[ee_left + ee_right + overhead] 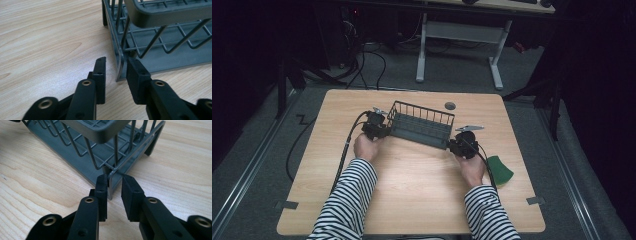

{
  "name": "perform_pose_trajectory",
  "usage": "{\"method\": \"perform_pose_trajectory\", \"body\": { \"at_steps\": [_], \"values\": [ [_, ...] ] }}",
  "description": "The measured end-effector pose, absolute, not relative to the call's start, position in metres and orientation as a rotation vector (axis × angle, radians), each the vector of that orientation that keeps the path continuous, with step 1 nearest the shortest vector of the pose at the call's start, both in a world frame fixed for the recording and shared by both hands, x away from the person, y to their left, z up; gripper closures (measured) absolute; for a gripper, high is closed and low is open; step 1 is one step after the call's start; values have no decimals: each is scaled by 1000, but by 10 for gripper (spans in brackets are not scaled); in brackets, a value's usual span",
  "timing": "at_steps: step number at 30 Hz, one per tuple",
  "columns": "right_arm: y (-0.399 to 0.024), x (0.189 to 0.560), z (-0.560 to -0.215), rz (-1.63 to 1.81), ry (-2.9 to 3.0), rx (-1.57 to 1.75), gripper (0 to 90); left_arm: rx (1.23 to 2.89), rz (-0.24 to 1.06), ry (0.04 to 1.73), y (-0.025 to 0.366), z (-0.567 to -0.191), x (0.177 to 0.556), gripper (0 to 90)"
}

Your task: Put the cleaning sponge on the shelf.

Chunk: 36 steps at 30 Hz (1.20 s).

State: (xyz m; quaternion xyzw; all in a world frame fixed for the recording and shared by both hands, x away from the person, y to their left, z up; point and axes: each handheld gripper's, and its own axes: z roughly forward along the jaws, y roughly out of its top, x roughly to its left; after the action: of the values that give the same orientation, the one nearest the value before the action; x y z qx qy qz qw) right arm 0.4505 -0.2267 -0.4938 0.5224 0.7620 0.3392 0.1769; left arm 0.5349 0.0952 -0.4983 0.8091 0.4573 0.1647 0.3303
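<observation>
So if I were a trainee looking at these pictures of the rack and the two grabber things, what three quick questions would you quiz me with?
1. True or false: the left gripper has its jaws clamped tight on the dish rack.
2. Multiple choice: what lies on the table near the person's right hand? A) a red cup B) a green sponge C) a white plate
3. Fill in: the right gripper has an end ______ of the rack between its jaws.

Key
1. False. The jaws straddle the rack's end wire with gaps on both sides.
2. B, the green sponge.
3. Wire; the jaws are open, one touching or nearly touching it.
</observation>
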Motion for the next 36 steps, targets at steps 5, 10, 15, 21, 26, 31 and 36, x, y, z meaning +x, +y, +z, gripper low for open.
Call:
{"method": "perform_pose_trajectory", "body": {
  "at_steps": [5,10,15,21,26,31,36],
  "values": [
    [-225,451,-495,967,2158,1472,835,2106,398,1190,97,-498,536,814],
    [-224,450,-495,965,2164,1462,856,2096,366,1195,97,-498,536,862],
    [-224,450,-495,956,2165,1457,859,2111,360,1182,98,-498,535,866],
    [-225,449,-494,947,2170,1458,861,2144,346,1150,99,-496,532,868],
    [-224,446,-493,931,2187,1440,863,2161,343,1136,100,-494,530,870],
    [-223,442,-491,915,2213,1436,863,2178,351,1103,102,-489,524,872],
    [-222,435,-488,893,2247,1408,863,2184,330,1095,105,-488,515,873]
  ]
}}
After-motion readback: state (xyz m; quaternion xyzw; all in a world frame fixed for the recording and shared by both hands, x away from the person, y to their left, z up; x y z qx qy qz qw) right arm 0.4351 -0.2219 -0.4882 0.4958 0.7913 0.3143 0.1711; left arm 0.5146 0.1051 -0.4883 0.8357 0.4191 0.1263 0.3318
